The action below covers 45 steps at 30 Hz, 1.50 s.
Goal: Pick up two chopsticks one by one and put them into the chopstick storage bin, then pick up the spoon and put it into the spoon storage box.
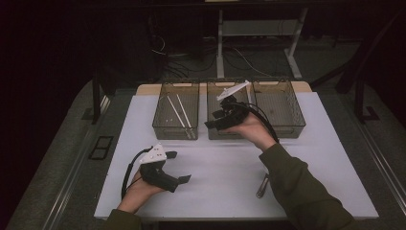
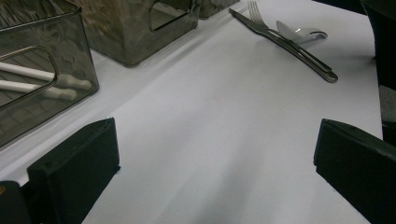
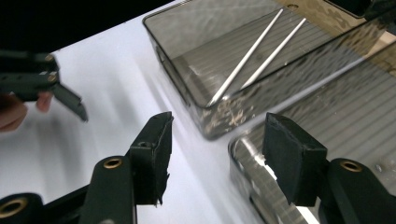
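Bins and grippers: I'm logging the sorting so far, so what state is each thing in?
Left bin: holds two white chopsticks.
Middle bin: holds a pale utensil, partly hidden.
Right bin: looks empty.
Fork and spoon: lying on the table, unsorted.
Left gripper: open, empty, low over the table.
Right gripper: open, empty, over the middle bin's edge.

Both tongs are matte black with blocky square pads. The left tongs [image 1: 178,167] carry a white three-cornered plate on top and trail a looping black cable. The right tongs [image 3: 217,161] show brass-ringed screw holes behind the pads. Both sleeves [image 1: 306,189] are olive green.
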### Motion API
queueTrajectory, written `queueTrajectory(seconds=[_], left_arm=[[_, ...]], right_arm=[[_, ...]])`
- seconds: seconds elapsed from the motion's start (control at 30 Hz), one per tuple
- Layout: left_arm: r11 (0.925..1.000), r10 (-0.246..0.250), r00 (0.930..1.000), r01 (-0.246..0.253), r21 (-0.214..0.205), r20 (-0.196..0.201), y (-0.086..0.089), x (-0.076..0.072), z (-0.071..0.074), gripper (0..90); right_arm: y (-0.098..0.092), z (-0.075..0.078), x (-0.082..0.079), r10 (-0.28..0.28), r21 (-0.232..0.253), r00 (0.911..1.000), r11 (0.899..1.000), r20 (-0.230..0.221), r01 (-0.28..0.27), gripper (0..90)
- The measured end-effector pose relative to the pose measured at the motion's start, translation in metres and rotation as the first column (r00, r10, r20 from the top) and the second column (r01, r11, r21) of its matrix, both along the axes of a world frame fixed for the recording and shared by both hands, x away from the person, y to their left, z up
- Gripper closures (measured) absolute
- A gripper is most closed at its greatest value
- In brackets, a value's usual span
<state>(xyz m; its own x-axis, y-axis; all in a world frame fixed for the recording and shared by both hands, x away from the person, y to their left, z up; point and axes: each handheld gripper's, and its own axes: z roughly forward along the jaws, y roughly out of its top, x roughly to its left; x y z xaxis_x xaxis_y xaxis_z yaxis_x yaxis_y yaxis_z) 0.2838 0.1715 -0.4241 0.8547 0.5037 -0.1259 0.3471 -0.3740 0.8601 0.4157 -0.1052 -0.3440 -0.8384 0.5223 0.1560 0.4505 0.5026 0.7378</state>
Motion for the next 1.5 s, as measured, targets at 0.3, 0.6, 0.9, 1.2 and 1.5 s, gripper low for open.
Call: queueTrajectory(seconds=[0.3,0.6,0.9,1.2,1.5], left_arm=[[1.0000,0.008,0.9999,-0.008,0.000,-0.006,0.001,-0.001,-0.002,0.0],[0.9999,0.011,0.9999,-0.011,0.009,-0.011,0.001,0.000,-0.002,0.0],[0.9999,0.014,0.9998,-0.014,0.008,-0.011,0.002,0.000,-0.003,0.0],[0.9998,0.020,0.9998,-0.020,0.009,-0.008,0.004,0.000,-0.003,0.0],[0.9996,0.029,0.9996,-0.029,0.005,-0.008,0.006,0.001,-0.004,0.0]], right_arm=[[-0.036,-0.002,-0.025,0.021,0.033,0.9997,0.999,0.011,-0.022,42.3],[-0.072,-0.010,-0.043,0.012,0.034,0.9997,0.999,0.021,-0.013,41.2],[-0.104,-0.021,-0.061,0.001,0.029,0.9997,1.000,0.025,-0.001,40.4],[-0.129,-0.031,-0.075,-0.022,0.036,0.9995,0.999,0.024,0.021,40.2],[-0.151,-0.039,-0.092,-0.031,0.044,0.9992,0.999,0.025,0.030,39.1]])
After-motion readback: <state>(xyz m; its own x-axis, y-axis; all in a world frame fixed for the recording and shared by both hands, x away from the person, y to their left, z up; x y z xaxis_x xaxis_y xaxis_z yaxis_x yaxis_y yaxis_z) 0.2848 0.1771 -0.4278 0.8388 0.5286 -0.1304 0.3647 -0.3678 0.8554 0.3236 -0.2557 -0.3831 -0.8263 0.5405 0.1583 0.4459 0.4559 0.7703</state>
